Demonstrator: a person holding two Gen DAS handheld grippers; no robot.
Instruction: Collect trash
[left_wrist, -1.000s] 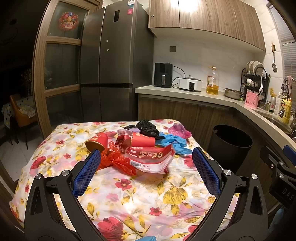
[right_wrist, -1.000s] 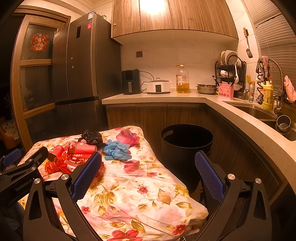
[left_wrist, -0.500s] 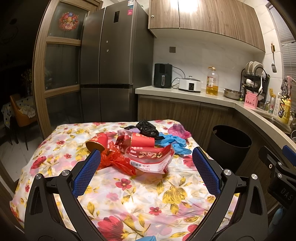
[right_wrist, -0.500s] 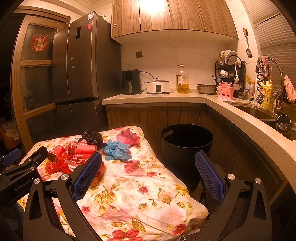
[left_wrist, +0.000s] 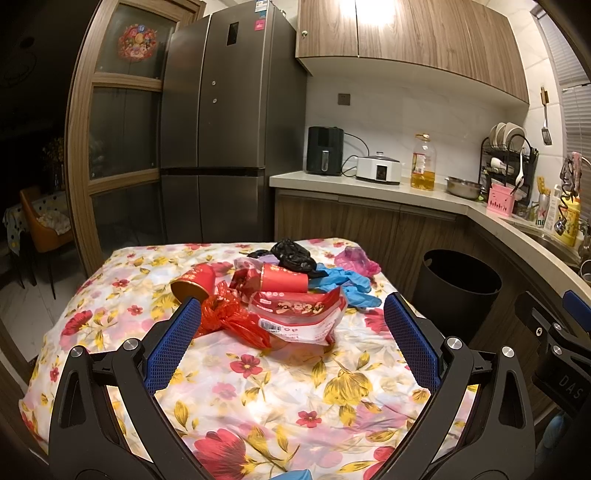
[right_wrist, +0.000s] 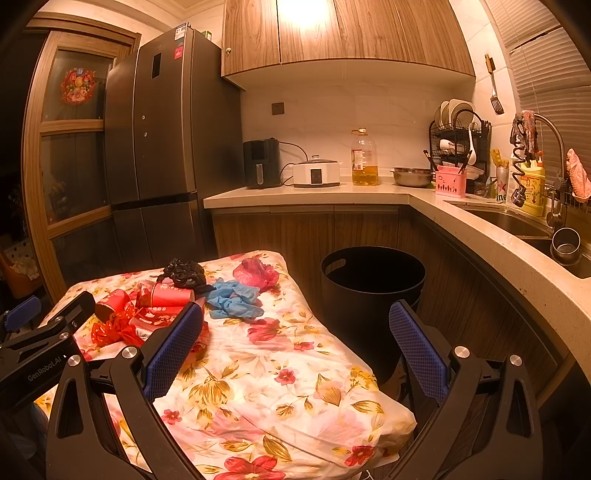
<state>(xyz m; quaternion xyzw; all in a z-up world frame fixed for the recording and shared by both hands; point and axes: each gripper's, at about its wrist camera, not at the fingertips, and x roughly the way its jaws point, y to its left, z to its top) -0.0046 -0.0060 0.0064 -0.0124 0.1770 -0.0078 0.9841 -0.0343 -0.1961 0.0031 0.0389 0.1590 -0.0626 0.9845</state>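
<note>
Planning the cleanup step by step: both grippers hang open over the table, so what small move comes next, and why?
Probably ease the left gripper forward and down onto the snack wrapper: it is the nearest piece of the pile, and nothing is held yet.

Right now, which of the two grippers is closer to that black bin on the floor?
The right gripper. The black bin sits just beyond its right finger, while the left gripper hangs over the table, facing the trash pile, the bin off to its right.

Left gripper (left_wrist: 291, 334) was level, jaws spread wide, blue pads (left_wrist: 171, 347) facing inward, nothing between them. Right gripper (right_wrist: 295, 349) likewise held wide apart and unloaded, positioned just beside the left.
</note>
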